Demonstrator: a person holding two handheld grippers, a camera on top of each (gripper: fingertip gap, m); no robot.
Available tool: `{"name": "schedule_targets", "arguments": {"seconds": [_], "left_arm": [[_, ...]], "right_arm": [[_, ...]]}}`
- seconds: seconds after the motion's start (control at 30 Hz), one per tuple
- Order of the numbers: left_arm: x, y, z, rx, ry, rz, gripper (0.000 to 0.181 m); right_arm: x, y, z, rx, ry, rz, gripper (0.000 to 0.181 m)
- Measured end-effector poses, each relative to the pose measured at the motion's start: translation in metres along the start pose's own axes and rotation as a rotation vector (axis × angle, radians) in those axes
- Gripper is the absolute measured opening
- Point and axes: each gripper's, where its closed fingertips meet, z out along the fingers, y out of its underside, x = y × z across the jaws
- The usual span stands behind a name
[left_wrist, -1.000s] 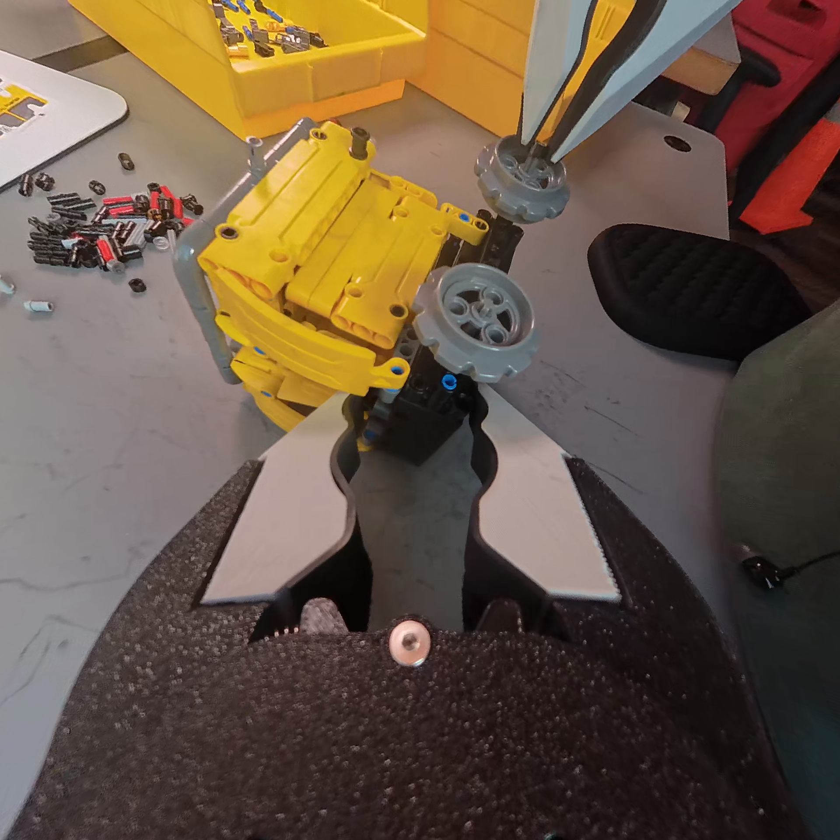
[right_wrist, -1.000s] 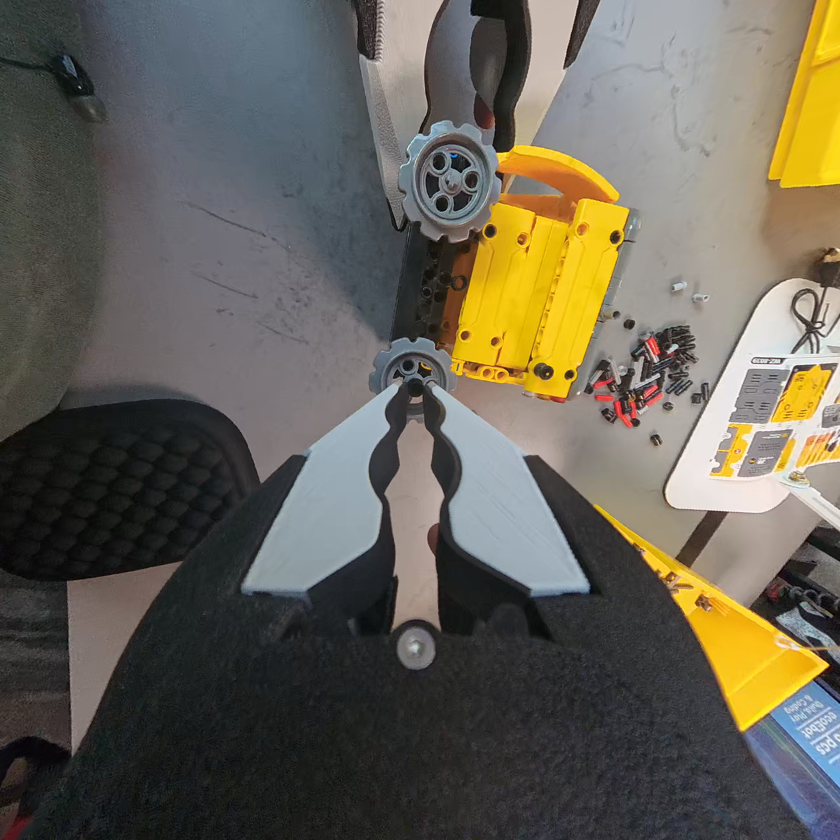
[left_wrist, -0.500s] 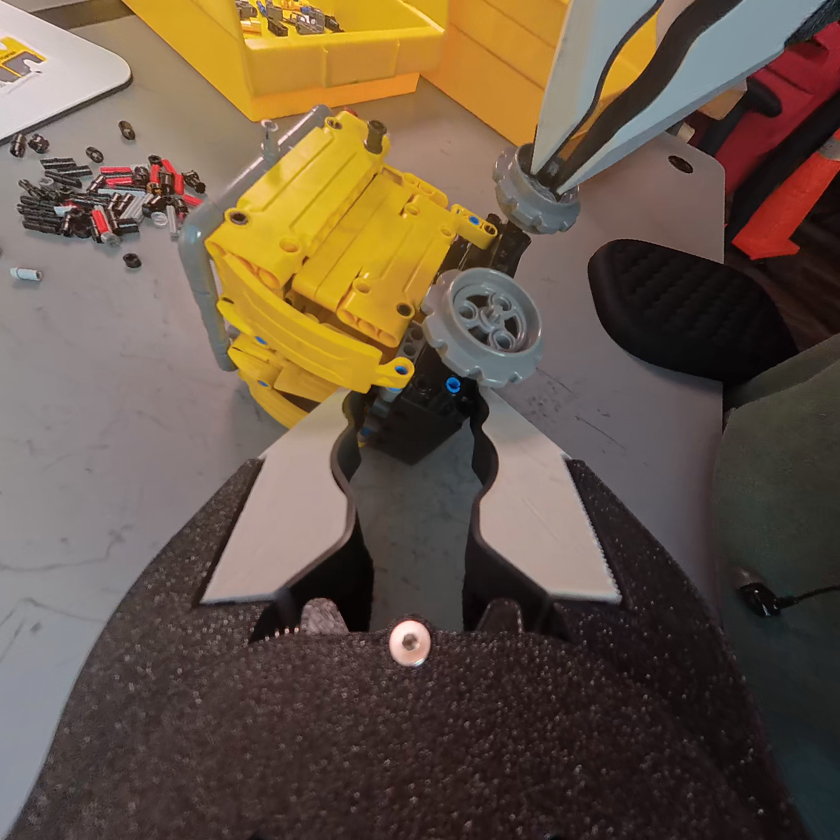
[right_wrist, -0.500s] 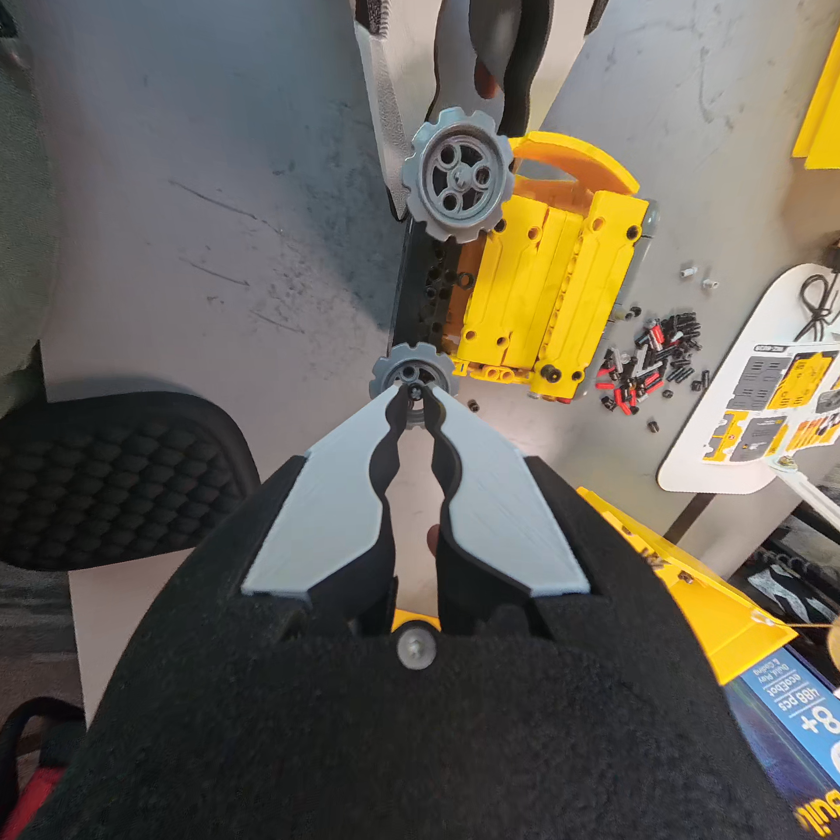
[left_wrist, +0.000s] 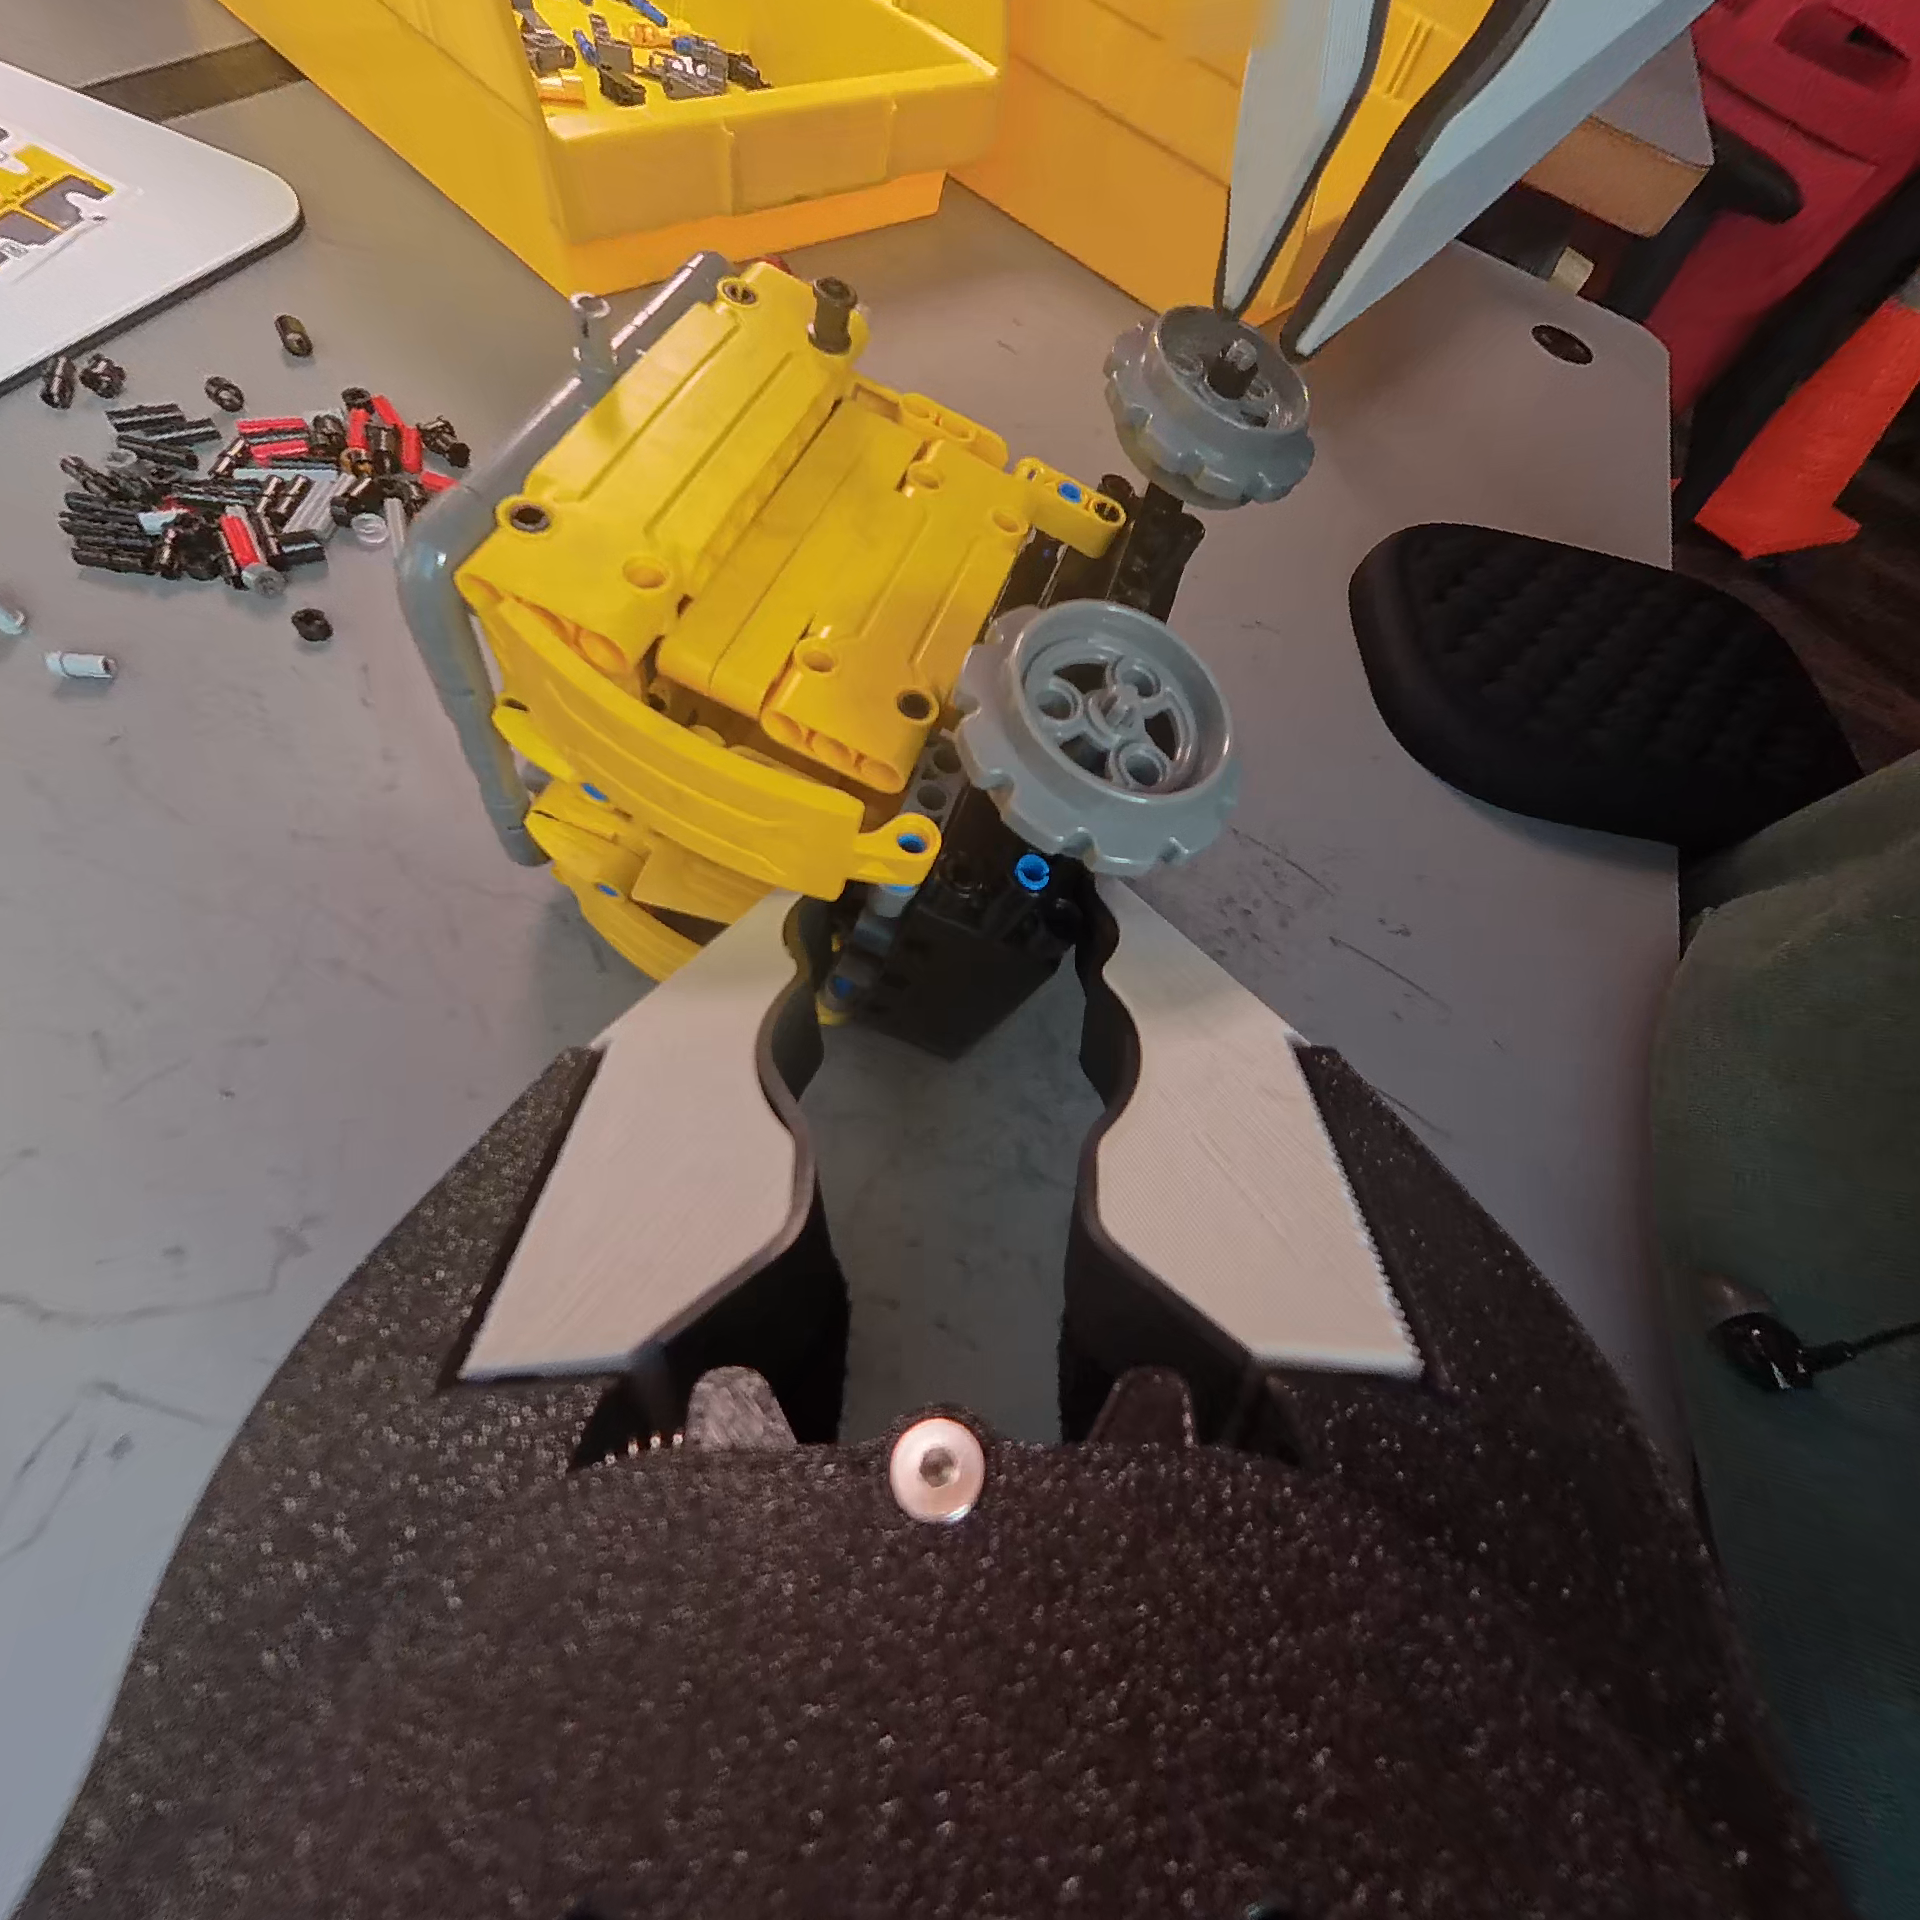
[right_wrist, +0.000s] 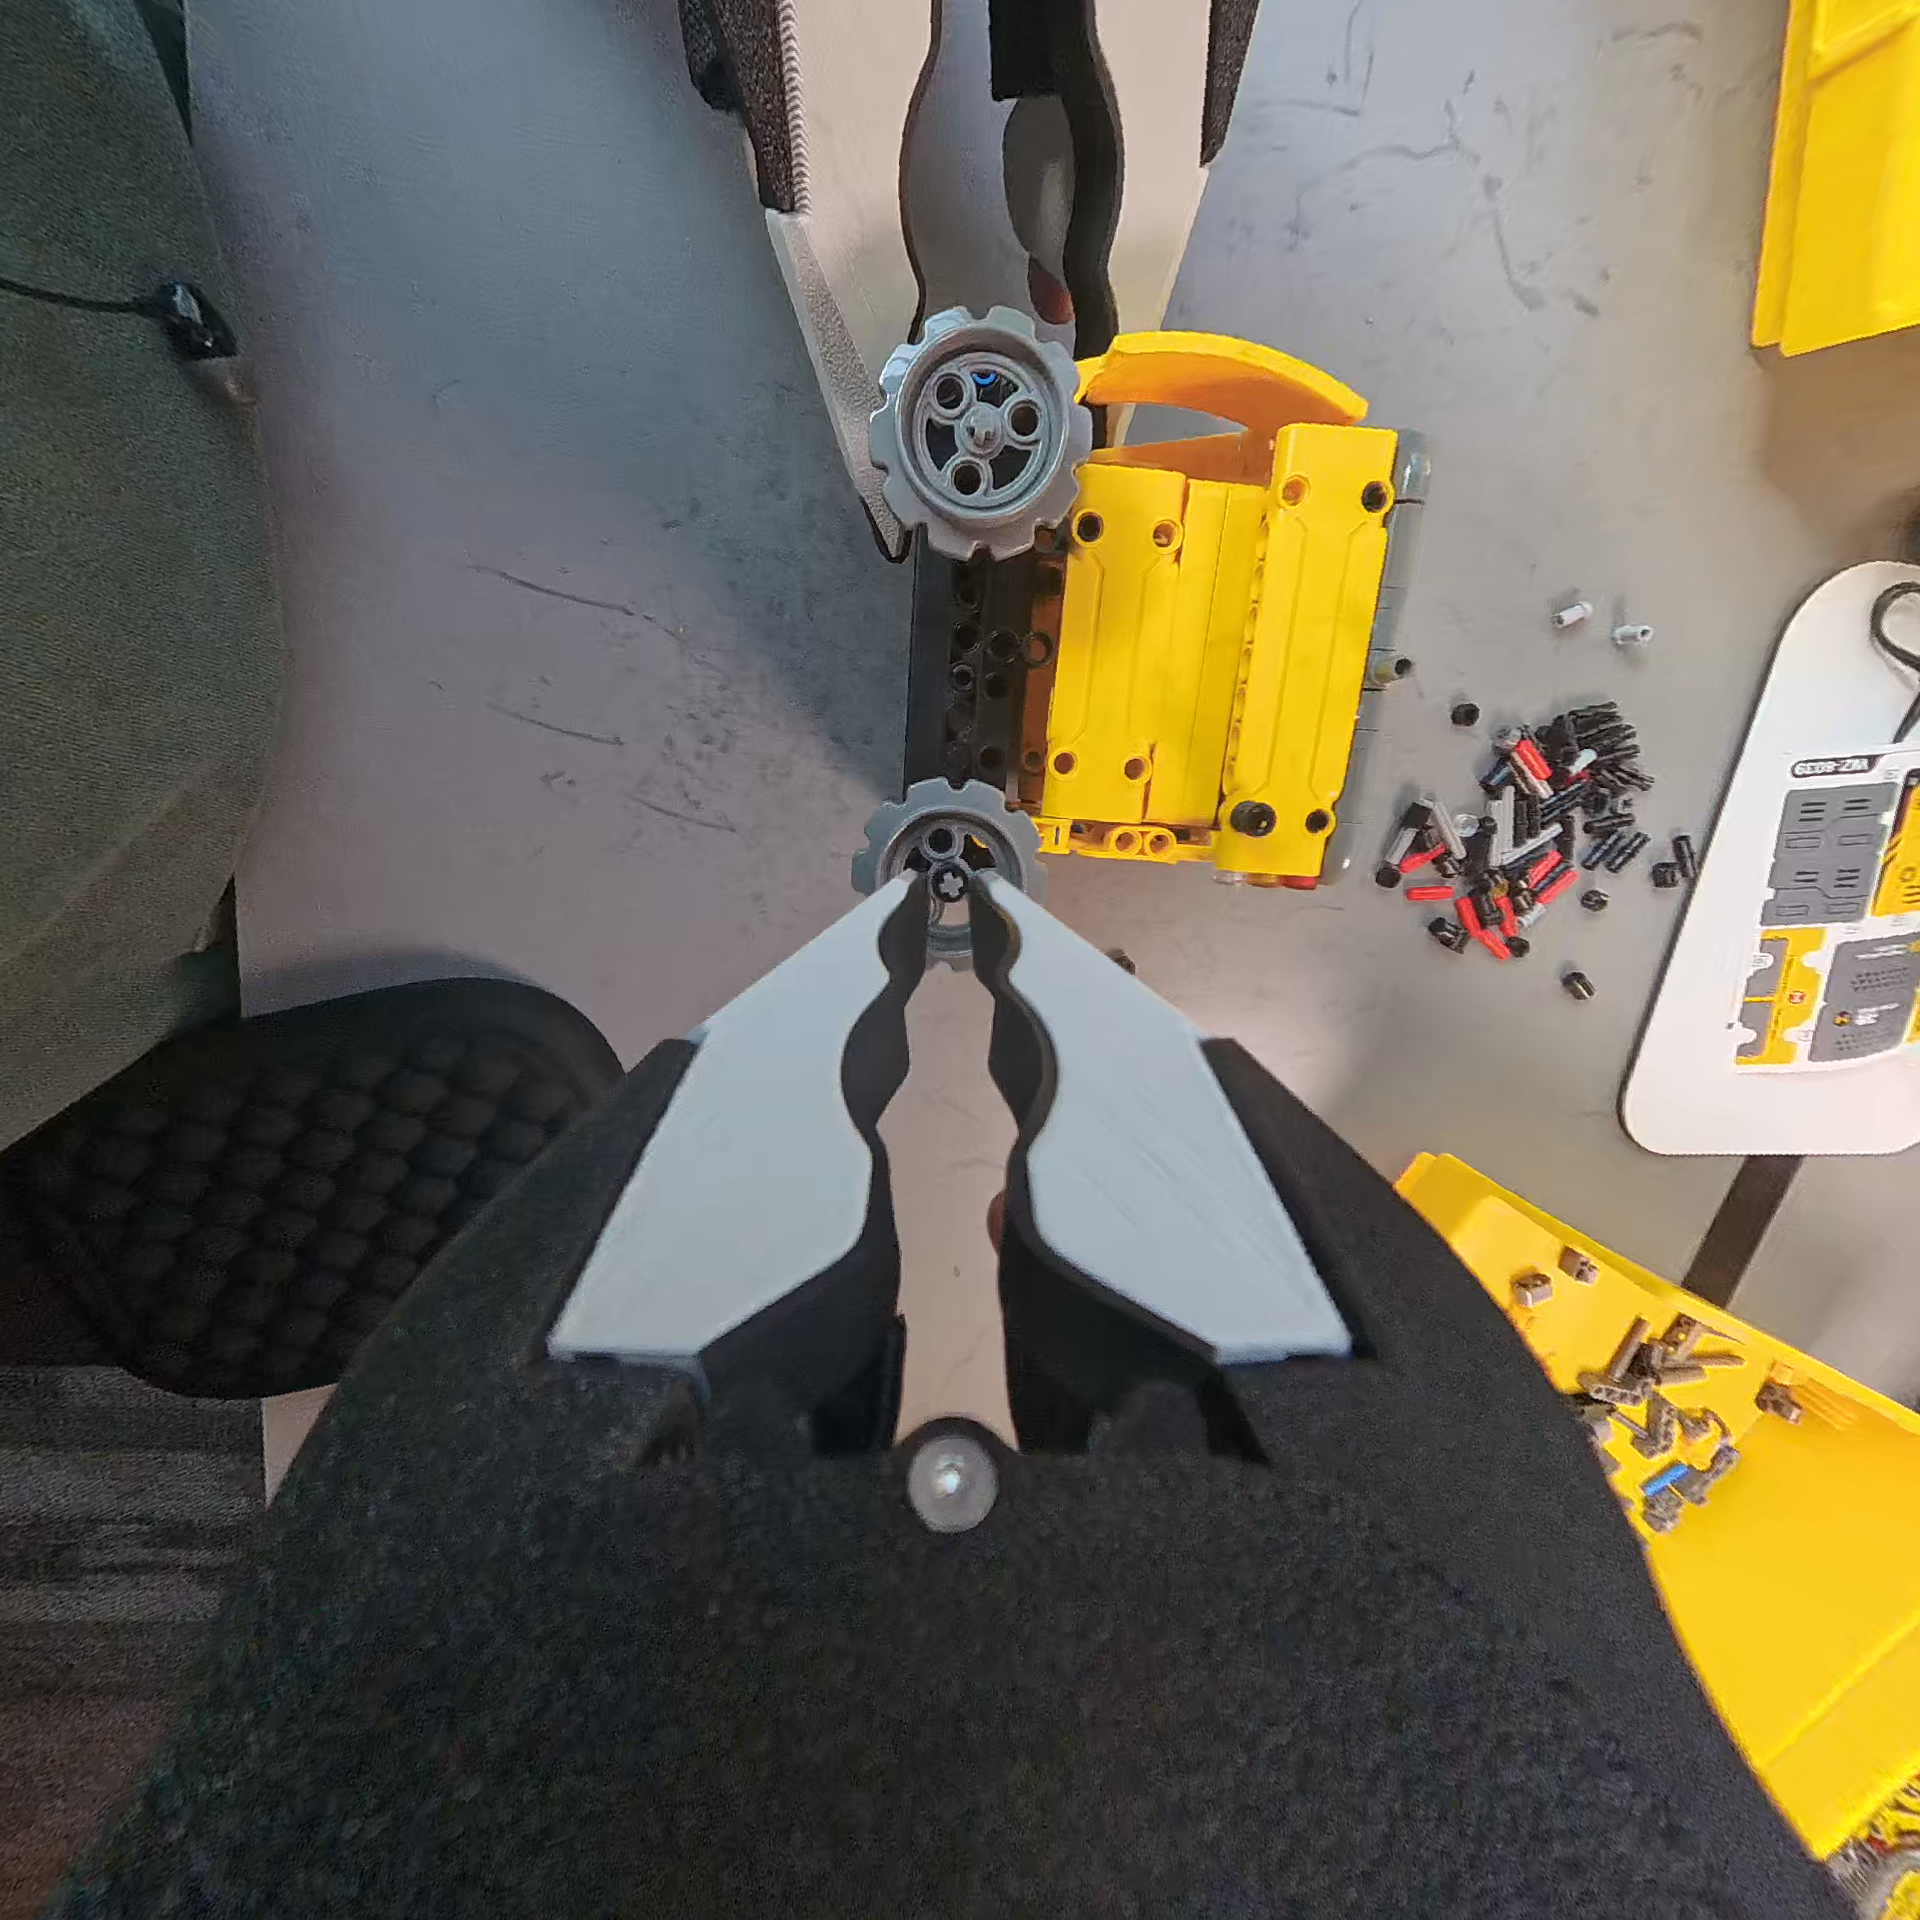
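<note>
A: What lies around the yellow brick model (left_wrist: 748, 623)?
B: Loose pins (left_wrist: 229, 499) beside it; yellow bins (left_wrist: 727, 114) at the counter's (left_wrist: 260, 987) far edge.
A: The left gripper (left_wrist: 945, 935)?
B: Jaws clamp the model's black base.
A: The right gripper (right_wrist: 948, 883)?
B: Jaws slightly parted around the black axle (right_wrist: 950, 884) in the small grey wheel (right_wrist: 940, 847).

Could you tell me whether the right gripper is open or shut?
Open, narrowly: the right gripper has its tips either side of the black axle in the small grey toothed wheel, with gaps showing.
</note>
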Motion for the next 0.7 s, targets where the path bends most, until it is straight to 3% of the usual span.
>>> {"name": "schedule_targets", "arguments": {"seconds": [0.53, 0.7], "left_arm": [[0.0014, 0.0001, -0.0001, -0.006, 0.005, -0.032, 0.046], [0.0013, 0.0005, -0.0008, -0.005, 0.0, -0.023, 0.046]], "right_arm": [[-0.0003, 0.0009, 0.0067, -0.164, 0.009, -0.057, 0.002], [0.0019, -0.0005, 0.0062, -0.126, 0.043, -0.051, 0.002]]}}
